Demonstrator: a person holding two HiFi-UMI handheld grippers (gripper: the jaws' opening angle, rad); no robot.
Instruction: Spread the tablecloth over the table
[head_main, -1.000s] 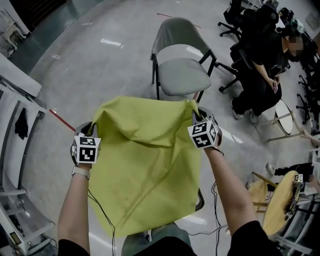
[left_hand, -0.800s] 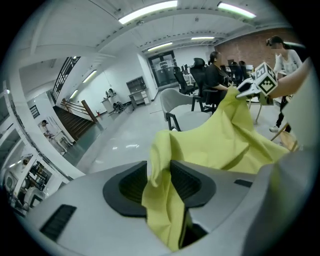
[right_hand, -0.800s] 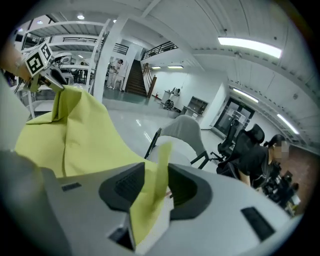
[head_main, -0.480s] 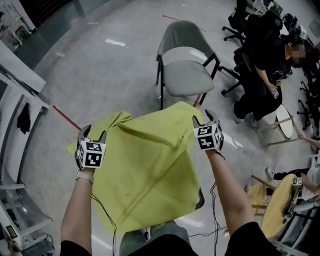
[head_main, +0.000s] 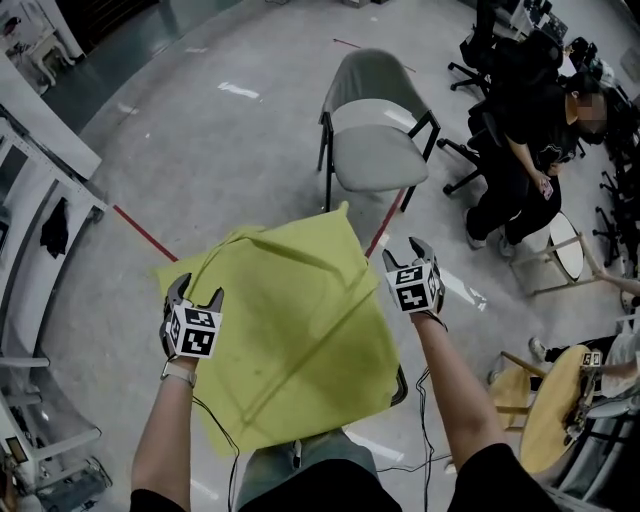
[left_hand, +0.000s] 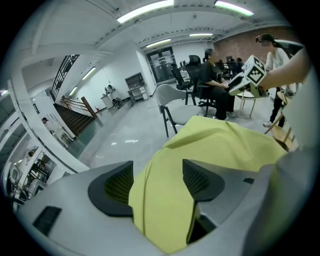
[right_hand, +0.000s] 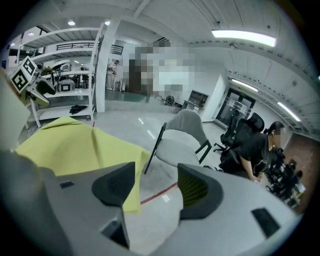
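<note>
We note tablecloth draped at frame centre | left gripper jaws just opened wide, tablecloth loose between | right gripper jaws just opened wide, tablecloth edge beside them, not between.

No legible text or signs.

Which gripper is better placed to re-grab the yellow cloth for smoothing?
Probably left. Both grippers' fingers have just been opening. The tablecloth lies between the open fingers of the left gripper; the right gripper shows mostly floor in its gap, the tablecloth edge beside one finger.
</note>
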